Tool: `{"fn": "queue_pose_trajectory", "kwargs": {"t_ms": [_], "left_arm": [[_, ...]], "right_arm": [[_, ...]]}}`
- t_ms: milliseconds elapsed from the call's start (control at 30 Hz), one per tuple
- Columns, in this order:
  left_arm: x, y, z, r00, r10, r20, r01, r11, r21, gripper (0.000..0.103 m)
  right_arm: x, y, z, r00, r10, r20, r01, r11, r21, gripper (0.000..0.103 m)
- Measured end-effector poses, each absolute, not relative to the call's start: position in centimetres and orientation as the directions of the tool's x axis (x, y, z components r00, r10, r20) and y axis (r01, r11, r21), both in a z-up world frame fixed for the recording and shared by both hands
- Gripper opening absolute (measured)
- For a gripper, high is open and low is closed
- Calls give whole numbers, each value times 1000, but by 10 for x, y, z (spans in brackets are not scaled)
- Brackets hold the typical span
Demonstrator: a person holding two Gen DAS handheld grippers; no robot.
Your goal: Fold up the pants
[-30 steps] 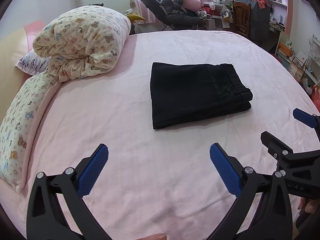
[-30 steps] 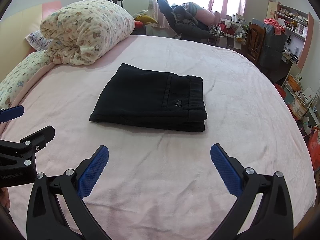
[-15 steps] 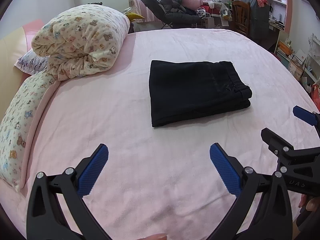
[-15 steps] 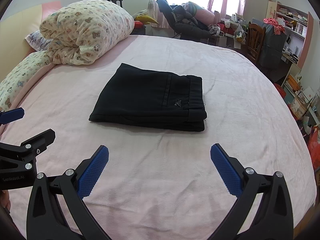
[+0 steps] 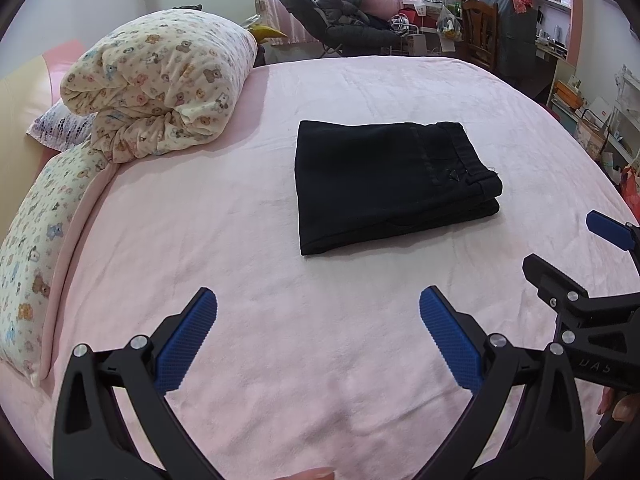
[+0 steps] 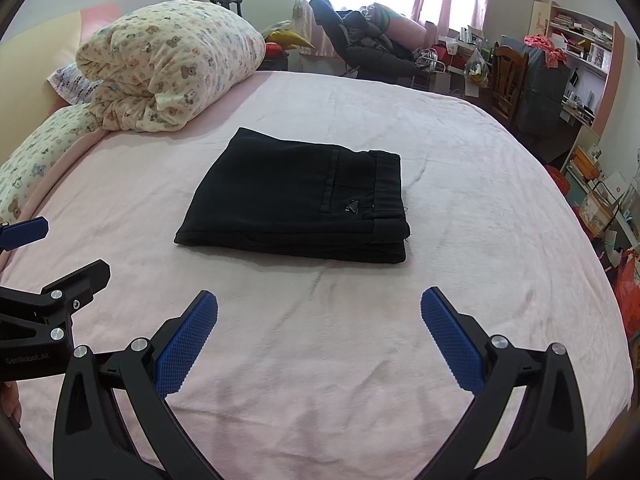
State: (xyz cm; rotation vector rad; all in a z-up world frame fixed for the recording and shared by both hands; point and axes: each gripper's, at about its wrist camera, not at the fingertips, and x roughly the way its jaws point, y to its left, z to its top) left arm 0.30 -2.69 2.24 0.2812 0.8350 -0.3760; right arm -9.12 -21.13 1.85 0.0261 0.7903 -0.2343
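Black pants (image 5: 384, 184) (image 6: 300, 204) lie folded into a flat rectangle in the middle of the pink bed (image 5: 320, 340) (image 6: 320, 340), waistband to the right. My left gripper (image 5: 318, 320) hovers open above the sheet, well short of the pants, with nothing between its blue pads. My right gripper (image 6: 319, 318) is open too, equally far back and holding nothing. Each gripper shows at the edge of the other's view: the right one (image 5: 592, 276) at the right side, the left one (image 6: 44, 276) at the left side.
A rolled bear-print quilt (image 5: 160, 84) (image 6: 168, 68) and a matching pillow (image 5: 36, 240) lie along the bed's left side. Beyond the bed stand a reclining chair with dark clothes (image 6: 368, 52), a wooden chair (image 5: 480, 32) and cluttered shelves (image 6: 580, 60).
Both grippers have drawn back slightly from the pants and stayed open. The folded pants have not moved.
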Motion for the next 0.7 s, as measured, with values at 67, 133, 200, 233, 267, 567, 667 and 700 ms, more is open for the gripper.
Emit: {"fn": "queue_pose_trajectory", "kwargs": {"t_ms": [67, 133, 200, 233, 267, 567, 667, 700], "left_arm": [[3, -27, 22, 610, -214, -763, 430, 898, 92, 101], [5, -26, 22, 610, -212, -764, 429, 899, 92, 101], [5, -26, 22, 609, -214, -764, 431, 898, 91, 101], [5, -25, 22, 610, -213, -763, 430, 898, 92, 101], [6, -26, 22, 611, -210, -763, 429, 898, 97, 101], [6, -23, 19, 608, -207, -767, 423, 901, 93, 101], [6, -22, 19, 606, -206, -768, 421, 903, 90, 101], [6, -22, 19, 605, -205, -769, 420, 903, 90, 101]], "right_arm": [[-91, -211, 19, 678, -198, -708, 218, 974, -64, 102], [-91, -211, 19, 679, -198, -707, 218, 974, -63, 102], [-91, -211, 19, 679, -198, -707, 218, 974, -64, 102], [-91, -210, 19, 679, -199, -706, 218, 974, -64, 102], [-91, -211, 19, 679, -199, -706, 218, 974, -65, 102], [-91, -210, 19, 678, -199, -708, 218, 974, -65, 102], [-92, -212, 18, 675, -200, -710, 221, 973, -64, 102], [-92, -212, 18, 675, -201, -710, 222, 973, -64, 102]]}}
